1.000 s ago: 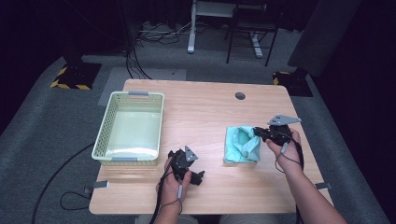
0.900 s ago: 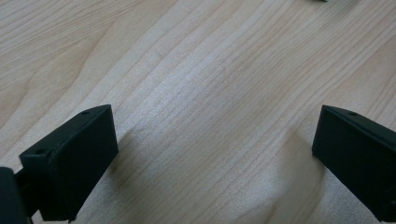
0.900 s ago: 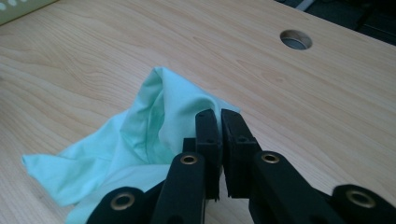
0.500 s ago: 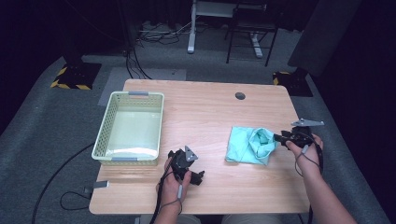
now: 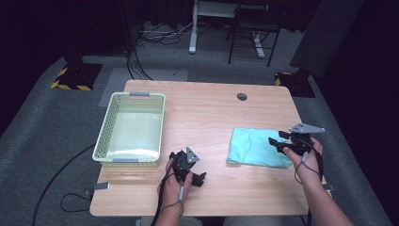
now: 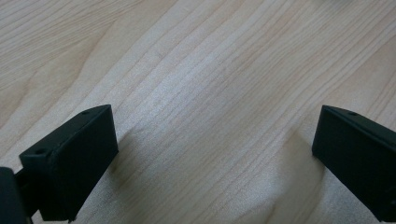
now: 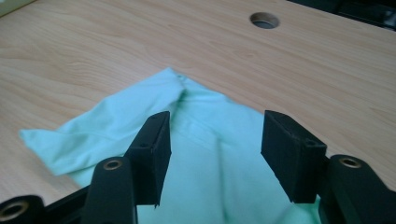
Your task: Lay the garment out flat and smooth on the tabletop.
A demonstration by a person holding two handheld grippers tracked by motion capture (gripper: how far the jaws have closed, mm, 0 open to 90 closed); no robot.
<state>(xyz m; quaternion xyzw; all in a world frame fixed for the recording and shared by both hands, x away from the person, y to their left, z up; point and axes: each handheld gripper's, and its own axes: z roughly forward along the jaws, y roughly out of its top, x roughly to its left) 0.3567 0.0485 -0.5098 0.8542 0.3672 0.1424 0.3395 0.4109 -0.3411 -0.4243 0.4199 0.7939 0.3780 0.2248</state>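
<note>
mint cloth (image 5: 256, 147), soft, creased, flat on pale woodgrain table (image 5: 207, 108), right hand-held gripper (image 5: 278, 143) just opened, empty

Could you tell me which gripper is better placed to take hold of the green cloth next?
The right gripper, probably. Its jaws, which have just been opening, stand open over the green cloth's right edge, nothing between them. The left gripper rests open on bare table, well apart from it.

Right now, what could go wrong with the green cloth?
The cloth lies close to the table edge on the right, so a careless tug might slide it off. The right gripper, whose jaws have just been opening, hovers over it with nothing pinched; closing here might bunch the flattened fabric again.
</note>
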